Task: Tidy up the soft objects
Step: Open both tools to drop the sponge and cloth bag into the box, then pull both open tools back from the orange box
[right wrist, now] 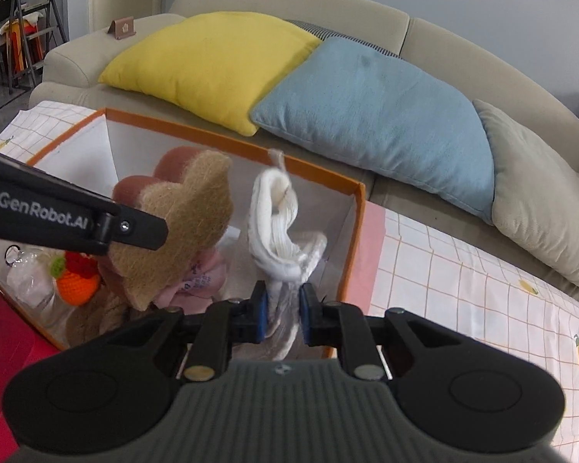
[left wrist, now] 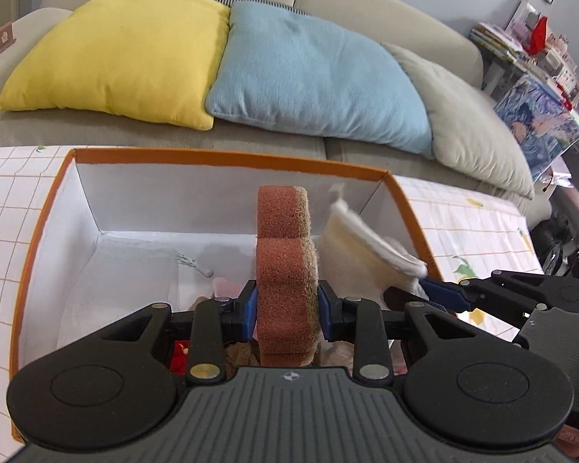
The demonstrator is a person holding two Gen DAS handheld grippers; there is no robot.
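Over the orange-rimmed white cardboard box (left wrist: 227,162) on the tabletop, the left gripper (left wrist: 287,310) has its jaws clamped on a lobed brown scouring sponge (left wrist: 285,270); just right, the right gripper (right wrist: 283,308) pinches a limp white cloth (right wrist: 278,227). The two items hang close; released together, the cloth could drape over the right wall.

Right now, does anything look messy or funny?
Nothing is spilled or broken. The only odd sight: the brown sponge and the white cloth hang in the air over the orange box, each pinched in a gripper. The sofa pillows sit neatly.
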